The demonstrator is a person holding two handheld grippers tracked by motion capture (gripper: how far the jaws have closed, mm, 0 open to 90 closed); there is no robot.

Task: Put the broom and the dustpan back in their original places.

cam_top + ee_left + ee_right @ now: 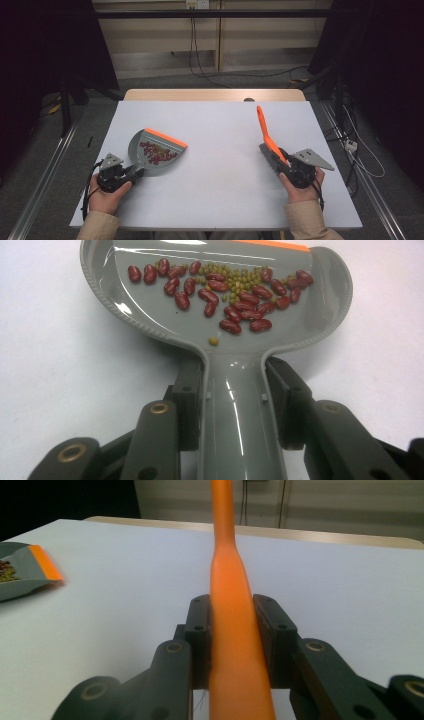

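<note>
Grey dustpan [220, 315] sat clamped by its handle in our left gripper [234, 405], beans [225, 290] piled just ahead of jaws. Right gripper [235, 640] pinched orange brush [231, 605]. Any tilt, we figured, could spill beans over open lip.

Black cables [200, 55] hang behind the table [215, 95].

White table [220, 145], light wood edge along its far side. Grey dustpan [156, 152] with an orange lip rests flat on it, left of frame centre, holding red beans [152, 151] and small green ones. Orange brush [268, 141] at right of centre, bristle end down on the surface.
</note>
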